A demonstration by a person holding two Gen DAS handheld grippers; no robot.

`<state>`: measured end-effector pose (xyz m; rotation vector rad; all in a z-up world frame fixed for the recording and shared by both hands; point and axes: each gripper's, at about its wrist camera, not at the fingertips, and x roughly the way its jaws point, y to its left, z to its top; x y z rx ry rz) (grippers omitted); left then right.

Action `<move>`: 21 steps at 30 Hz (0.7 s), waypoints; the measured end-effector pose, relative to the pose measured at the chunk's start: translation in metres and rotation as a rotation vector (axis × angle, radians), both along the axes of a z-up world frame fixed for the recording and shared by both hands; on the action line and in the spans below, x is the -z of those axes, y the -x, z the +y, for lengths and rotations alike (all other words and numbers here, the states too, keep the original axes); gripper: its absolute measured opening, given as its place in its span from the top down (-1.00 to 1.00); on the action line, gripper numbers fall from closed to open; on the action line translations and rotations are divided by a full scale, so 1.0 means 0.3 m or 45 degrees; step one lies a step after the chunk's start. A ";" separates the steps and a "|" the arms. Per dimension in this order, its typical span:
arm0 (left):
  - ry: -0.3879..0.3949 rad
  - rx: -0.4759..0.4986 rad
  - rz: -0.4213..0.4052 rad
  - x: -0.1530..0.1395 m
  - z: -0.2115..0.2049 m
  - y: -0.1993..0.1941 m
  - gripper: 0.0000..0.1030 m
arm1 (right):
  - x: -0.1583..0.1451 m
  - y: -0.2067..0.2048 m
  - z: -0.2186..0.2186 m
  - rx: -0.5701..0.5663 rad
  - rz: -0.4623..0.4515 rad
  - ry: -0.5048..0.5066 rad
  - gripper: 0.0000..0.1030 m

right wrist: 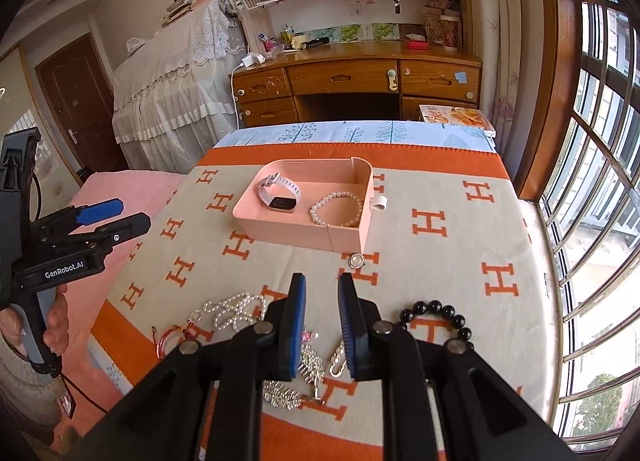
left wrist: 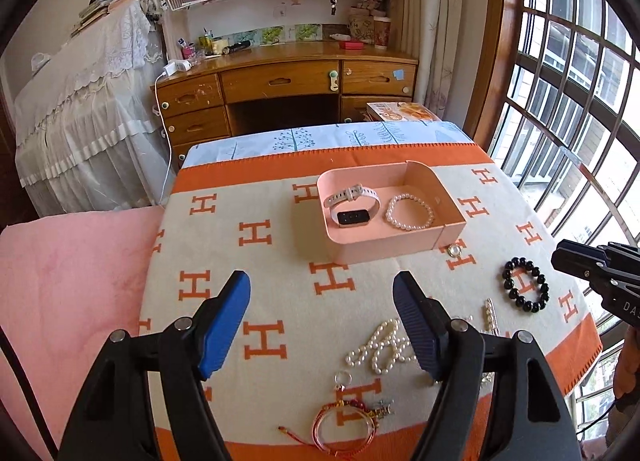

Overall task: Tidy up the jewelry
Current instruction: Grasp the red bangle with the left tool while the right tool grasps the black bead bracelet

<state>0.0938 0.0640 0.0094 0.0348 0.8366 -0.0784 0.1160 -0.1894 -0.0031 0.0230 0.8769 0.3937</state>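
A pink tray (left wrist: 384, 251) (right wrist: 296, 235) on the orange H-pattern blanket holds a white smartwatch (left wrist: 350, 207) (right wrist: 278, 195) and a pearl bracelet (left wrist: 410, 211) (right wrist: 336, 209). Nearer lie a black bead bracelet (left wrist: 526, 285) (right wrist: 436, 317), a pearl necklace (left wrist: 380, 345) (right wrist: 232, 311), a red string bracelet (left wrist: 344, 427) (right wrist: 172, 337), a small round brooch (left wrist: 455, 249) (right wrist: 355, 260), a hair clip (left wrist: 489, 315) (right wrist: 338, 359) and a rhinestone comb (right wrist: 298, 385). My left gripper (left wrist: 320, 321) is open and empty above the blanket. My right gripper (right wrist: 322, 325) is open a little, empty, above the hair clip.
The blanket (left wrist: 224, 245) covers a table beside a pink bed cover (left wrist: 72, 281). A wooden desk (left wrist: 280, 81) with shelves stands behind. A barred window (left wrist: 568, 101) is on the right. A box (right wrist: 456, 117) lies past the table's far edge.
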 end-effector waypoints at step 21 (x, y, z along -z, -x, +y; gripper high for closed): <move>-0.002 0.045 0.345 0.377 0.089 0.193 -0.23 | 0.206 0.198 0.030 -0.052 0.190 0.018 0.47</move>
